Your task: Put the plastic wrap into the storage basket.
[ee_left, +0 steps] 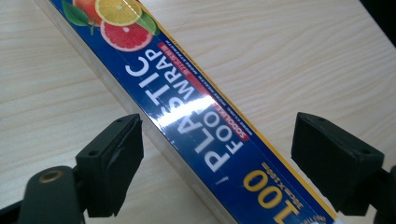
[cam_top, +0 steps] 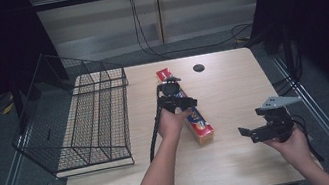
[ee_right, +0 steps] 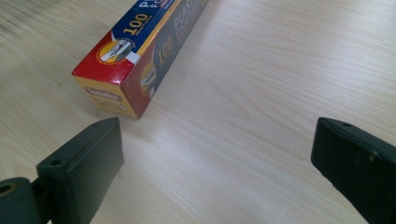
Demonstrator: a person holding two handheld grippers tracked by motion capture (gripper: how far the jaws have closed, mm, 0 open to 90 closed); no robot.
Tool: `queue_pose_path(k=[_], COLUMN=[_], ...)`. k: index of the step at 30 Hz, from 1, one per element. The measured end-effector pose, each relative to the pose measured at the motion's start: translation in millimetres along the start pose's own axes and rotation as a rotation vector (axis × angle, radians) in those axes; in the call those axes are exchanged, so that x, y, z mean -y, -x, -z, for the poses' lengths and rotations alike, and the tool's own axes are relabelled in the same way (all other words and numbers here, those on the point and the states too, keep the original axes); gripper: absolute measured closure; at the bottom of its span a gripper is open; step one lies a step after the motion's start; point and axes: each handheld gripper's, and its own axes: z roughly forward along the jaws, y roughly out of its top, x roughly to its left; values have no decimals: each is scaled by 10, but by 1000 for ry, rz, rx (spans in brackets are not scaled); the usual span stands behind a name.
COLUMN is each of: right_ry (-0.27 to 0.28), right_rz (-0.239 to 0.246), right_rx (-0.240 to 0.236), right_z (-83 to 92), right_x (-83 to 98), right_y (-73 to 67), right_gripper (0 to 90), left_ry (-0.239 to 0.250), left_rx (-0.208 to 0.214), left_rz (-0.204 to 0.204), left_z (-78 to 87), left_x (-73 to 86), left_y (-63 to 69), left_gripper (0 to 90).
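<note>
A long blue, red and yellow plastic food wrap box (cam_top: 202, 128) lies on the wooden table (cam_top: 232, 86), running from the far middle toward the front. My left gripper (cam_top: 176, 101) hangs over the box's middle. In the left gripper view the box (ee_left: 196, 116) passes between the jaws of the left gripper (ee_left: 217, 135); one pad sits close by its side, the other stands apart with bare table between. My right gripper (cam_top: 253, 120) is held open at the front right, and in its own view the right gripper (ee_right: 217, 140) faces the box's near end (ee_right: 126, 60) across bare wood.
A black wire basket (cam_top: 91, 120) stands tilted on the table's left side, its open top toward the middle. A dark round hole (cam_top: 198, 68) is in the tabletop at the back. Cables trail on the floor behind the table.
</note>
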Motion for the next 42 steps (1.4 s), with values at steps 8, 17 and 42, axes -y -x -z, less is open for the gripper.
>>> queue_pose_path(k=[8, 17, 42], right_ry=[-1, 2, 7], right_rz=[-3, -4, -17], right_rx=[-2, -5, -8], right_z=[-4, -1, 12], right_x=[-2, -2, 4], right_y=[8, 16, 74], right_gripper=[29, 32, 36], left_ry=[-11, -48, -146], left_rx=[-39, -82, -64], left_rz=[9, 16, 86], left_z=[-88, -255, -271], left_x=[-62, -60, -32], left_y=[-42, -19, -102], left_gripper=[172, 170, 228])
